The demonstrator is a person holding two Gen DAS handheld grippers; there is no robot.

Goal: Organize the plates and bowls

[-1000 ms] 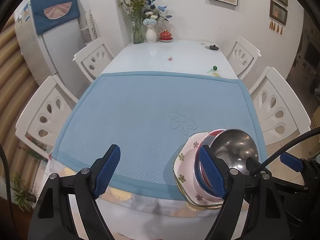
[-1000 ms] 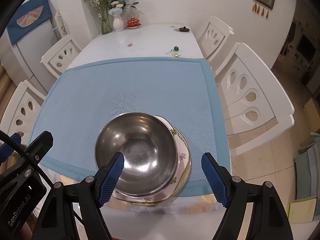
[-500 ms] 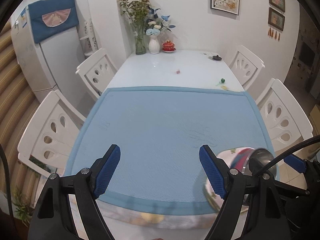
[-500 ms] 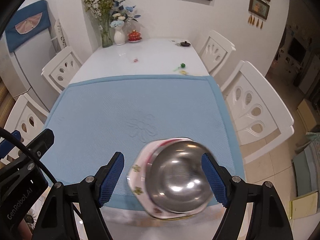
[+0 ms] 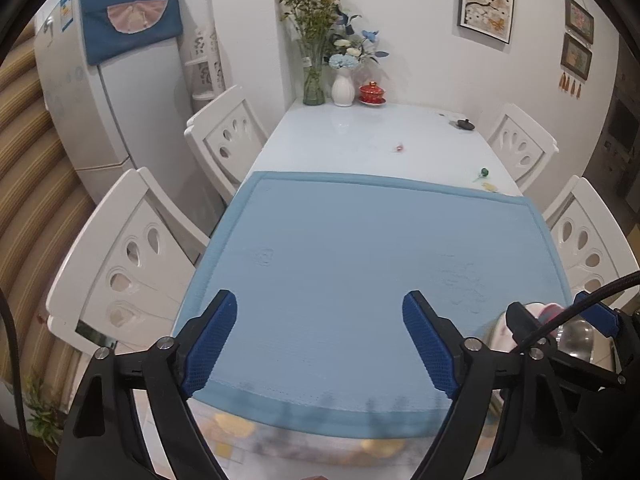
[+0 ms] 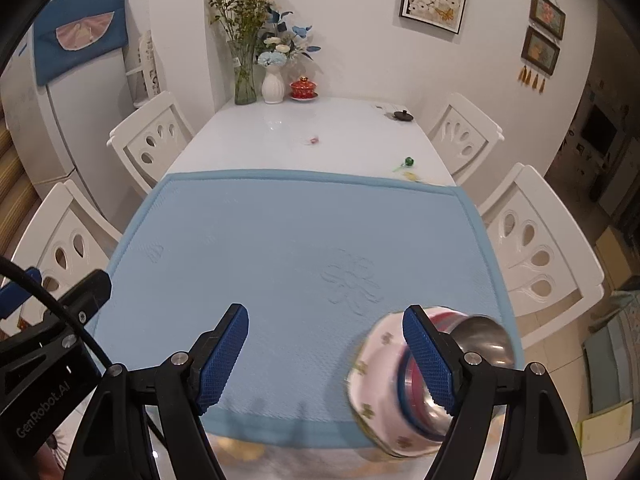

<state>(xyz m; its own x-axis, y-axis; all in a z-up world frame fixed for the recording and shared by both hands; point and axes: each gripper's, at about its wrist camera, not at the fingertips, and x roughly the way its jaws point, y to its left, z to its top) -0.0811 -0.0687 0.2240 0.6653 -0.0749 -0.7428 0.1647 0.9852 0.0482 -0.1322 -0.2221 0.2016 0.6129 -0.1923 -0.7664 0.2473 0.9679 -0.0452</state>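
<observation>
A stack of dishes sits at the near right corner of the blue mat [image 6: 280,240]: a steel bowl [image 6: 484,340] nested in a blue-rimmed bowl, on a pink floral plate [image 6: 380,364]. My right gripper [image 6: 326,358] is open and empty, its right finger in front of the stack. In the left wrist view my left gripper [image 5: 318,346] is open and empty above the mat's [image 5: 360,260] near edge. The stack [image 5: 560,320] shows only partly there, behind the right gripper's body.
A white table [image 6: 340,128] carries vases of flowers [image 6: 274,80], a red lidded cup [image 6: 303,88], a small black lid [image 6: 402,115] and small bits near the mat's far edge. White chairs [image 6: 540,248] stand on both sides. A fridge [image 5: 100,100] stands at the left.
Both grippers have pulled back and up from the table. The dish stack has slid from the middle of the right wrist view to its lower right. Jaws stay open.
</observation>
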